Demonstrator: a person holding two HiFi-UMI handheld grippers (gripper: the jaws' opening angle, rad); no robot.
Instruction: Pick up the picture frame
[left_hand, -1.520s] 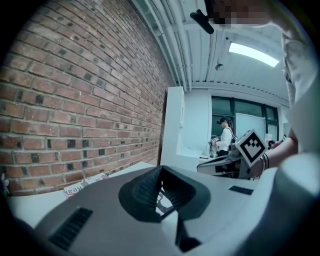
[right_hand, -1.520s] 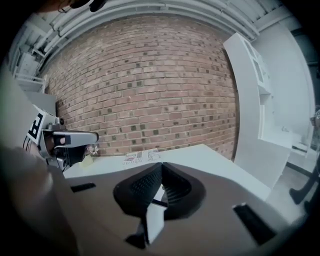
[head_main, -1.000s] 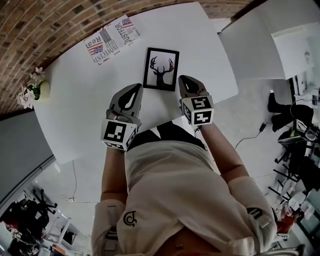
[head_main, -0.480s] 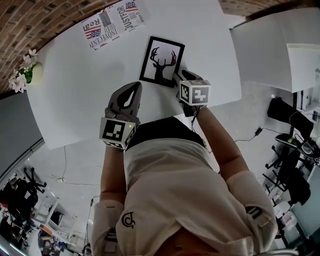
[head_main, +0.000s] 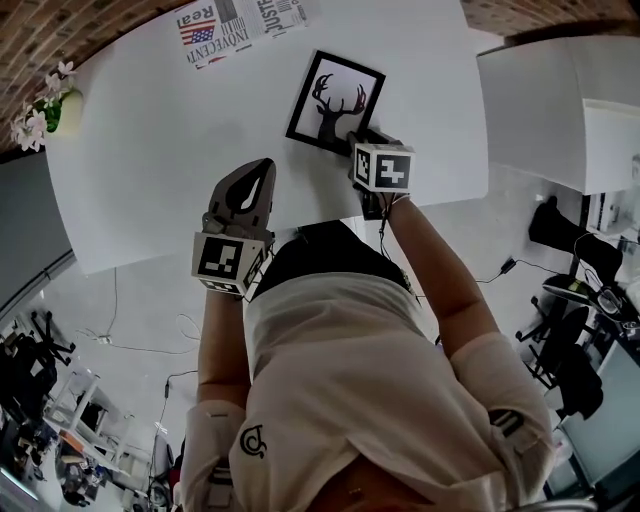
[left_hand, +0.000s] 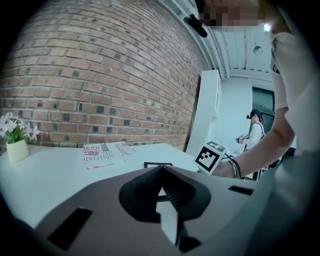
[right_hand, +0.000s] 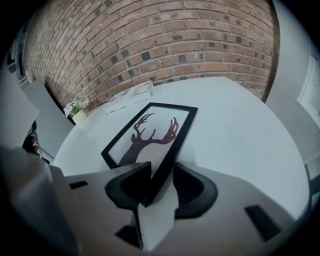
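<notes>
The black picture frame (head_main: 335, 100) with a deer silhouette lies flat on the white table (head_main: 150, 150). It shows in the right gripper view (right_hand: 150, 135) and as a thin strip in the left gripper view (left_hand: 158, 164). My right gripper (head_main: 360, 143) points steeply down at its near right corner. Its jaws have just been opening and stand open (right_hand: 161, 175), with that corner between them and not pressed. My left gripper (head_main: 260, 170) hovers shut and empty (left_hand: 161, 172) near the table's front edge, left of the frame.
A folded newspaper (head_main: 235, 15) lies beyond the frame. A small pot of white flowers (head_main: 45, 105) stands at the table's far left. A second white table (head_main: 560, 90) sits to the right. A brick wall (left_hand: 100, 75) runs behind.
My right gripper has dropped onto the frame's near right corner and tipped downward, its jaws now open around it. The left gripper has sunk a little.
</notes>
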